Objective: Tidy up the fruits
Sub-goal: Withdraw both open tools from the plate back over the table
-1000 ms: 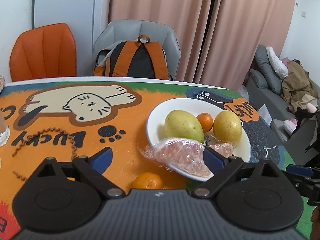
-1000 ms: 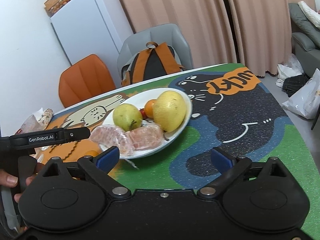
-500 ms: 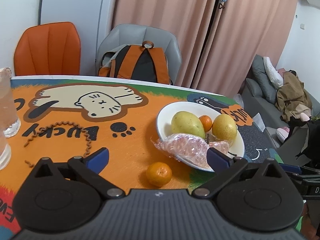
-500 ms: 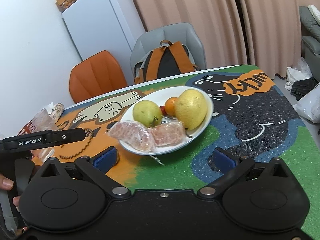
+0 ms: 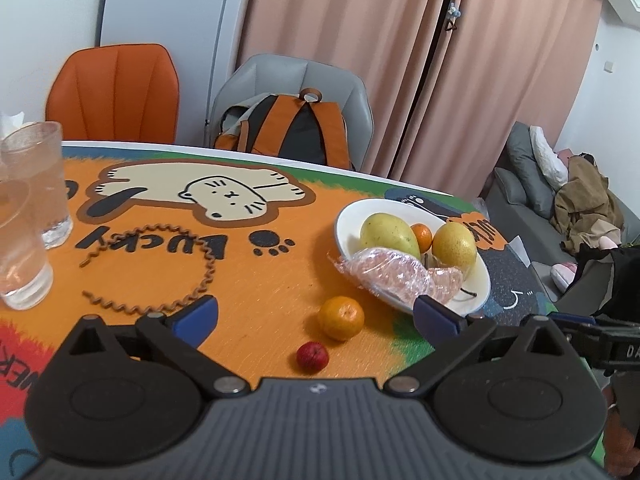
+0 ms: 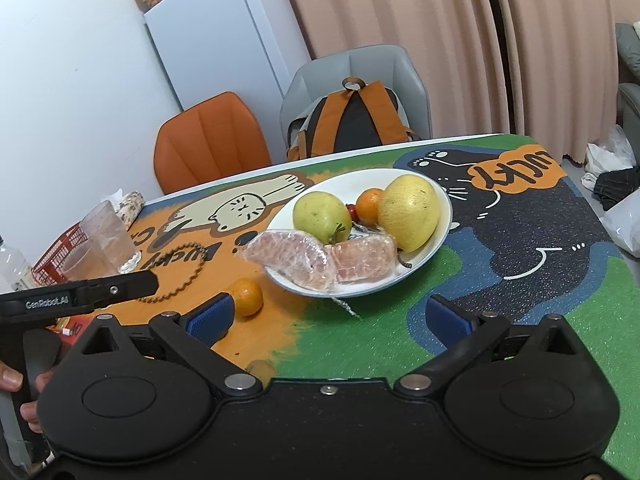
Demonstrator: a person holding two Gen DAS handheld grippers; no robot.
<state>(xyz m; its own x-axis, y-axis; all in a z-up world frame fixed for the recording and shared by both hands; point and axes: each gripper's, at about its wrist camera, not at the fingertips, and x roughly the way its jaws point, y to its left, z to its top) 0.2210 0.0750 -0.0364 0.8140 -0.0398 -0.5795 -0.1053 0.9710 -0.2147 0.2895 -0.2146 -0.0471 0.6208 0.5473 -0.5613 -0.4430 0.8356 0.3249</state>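
Observation:
A white plate point(image 5: 349, 222) point(image 6: 340, 185) holds a green-yellow fruit point(image 5: 389, 233) point(image 6: 321, 216), a small orange point(image 5: 423, 236) point(image 6: 369, 206), a large yellow fruit point(image 5: 454, 244) point(image 6: 408, 212) and film-wrapped pink pomelo pieces point(image 5: 390, 276) point(image 6: 294, 259). A loose tangerine point(image 5: 341, 317) point(image 6: 247, 297) lies on the mat in front of the plate, with a small red fruit point(image 5: 312, 355) nearer still. My left gripper point(image 5: 316, 316) is open and empty, the tangerine showing between its blue pads. My right gripper point(image 6: 328, 315) is open and empty, short of the plate.
Two water glasses point(image 5: 38, 184) stand at the left of the cat-print mat point(image 5: 200, 200), near a coiled brown cord point(image 5: 160, 272). A red basket point(image 6: 60, 252) sits at the far left. An orange chair point(image 5: 114, 92) and a grey chair with a backpack point(image 5: 288, 132) stand behind the table.
The left gripper has drawn back from the plate; the tangerine, the red fruit and the glasses have come into its view. The right gripper has backed off slightly.

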